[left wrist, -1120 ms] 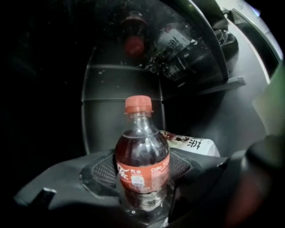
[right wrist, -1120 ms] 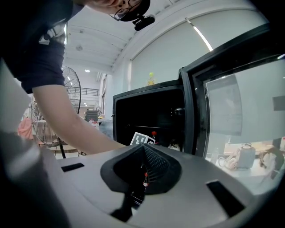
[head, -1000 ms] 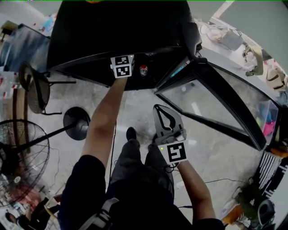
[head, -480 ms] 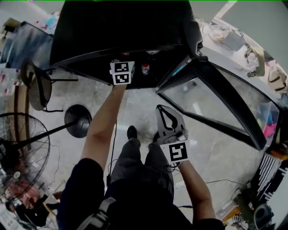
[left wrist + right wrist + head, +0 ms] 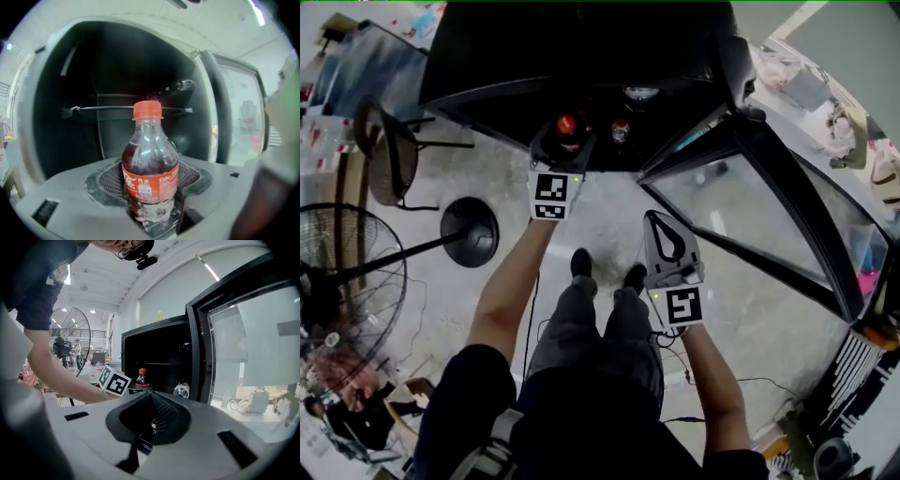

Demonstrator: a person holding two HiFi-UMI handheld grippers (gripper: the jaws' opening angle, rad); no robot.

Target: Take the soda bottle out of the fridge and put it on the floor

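Observation:
The soda bottle point(image 5: 150, 164) has a red cap, dark cola and a red label. It stands upright between the jaws of my left gripper point(image 5: 152, 190), which is shut on its lower body. From the head view the bottle's cap point(image 5: 567, 125) and the left gripper point(image 5: 565, 142) sit at the front edge of the open black fridge point(image 5: 581, 56). My right gripper point(image 5: 661, 220) hangs lower, over the floor beside the glass door point(image 5: 750, 216). In its own view the right gripper point(image 5: 151, 420) is shut with nothing in it, and the bottle point(image 5: 142, 376) shows ahead.
A can point(image 5: 181, 389) lies on the fridge shelf to the right of the bottle. The open door stands to the right. A floor fan point(image 5: 347, 281), a round stand base point(image 5: 470, 232) and a chair point(image 5: 389, 155) are on the left. The person's feet point(image 5: 581, 262) stand on the grey floor below the fridge.
The left gripper has drawn back out of the fridge toward the person, bringing the bottle with it. The right gripper has stayed shut by the door.

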